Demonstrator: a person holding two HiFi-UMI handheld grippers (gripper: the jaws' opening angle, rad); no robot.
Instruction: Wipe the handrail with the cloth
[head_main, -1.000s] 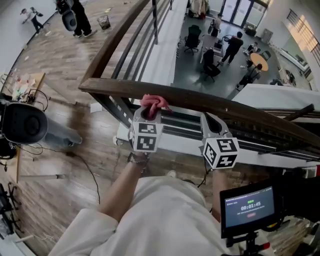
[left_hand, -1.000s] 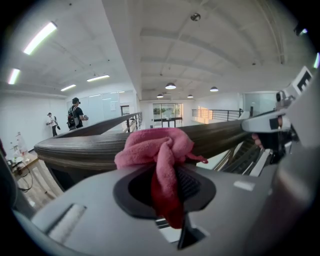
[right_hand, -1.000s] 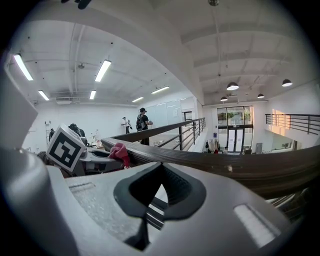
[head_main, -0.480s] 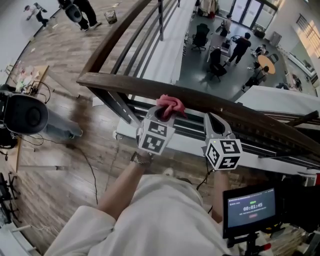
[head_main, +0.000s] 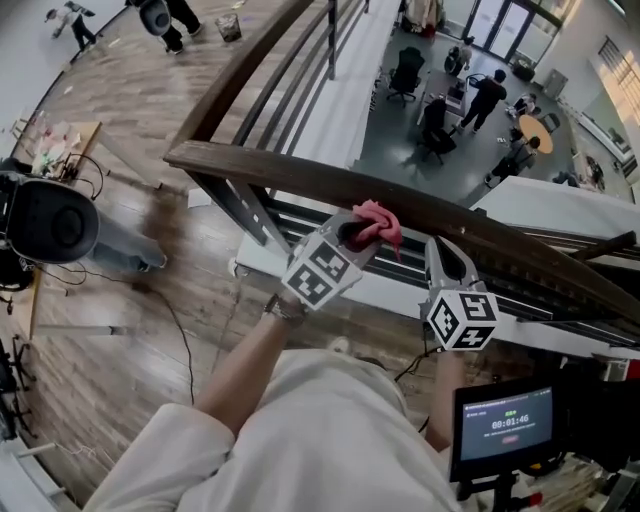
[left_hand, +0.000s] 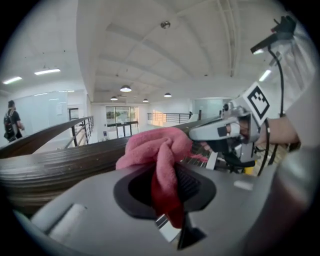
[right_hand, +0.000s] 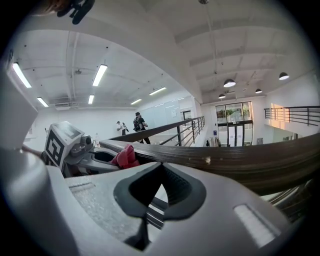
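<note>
The left gripper (head_main: 362, 232) is clenched on the pink cloth (head_main: 380, 222), and the bunched cloth lies against the top of the dark wooden handrail (head_main: 260, 170). Compared with one second ago, this gripper and the cloth are further to the right along the rail, closer to the right gripper (head_main: 445, 255). The right gripper's own view shows its jaws closed together with nothing between them (the head view does not show this), just beside the handrail (right_hand: 240, 157).
</note>
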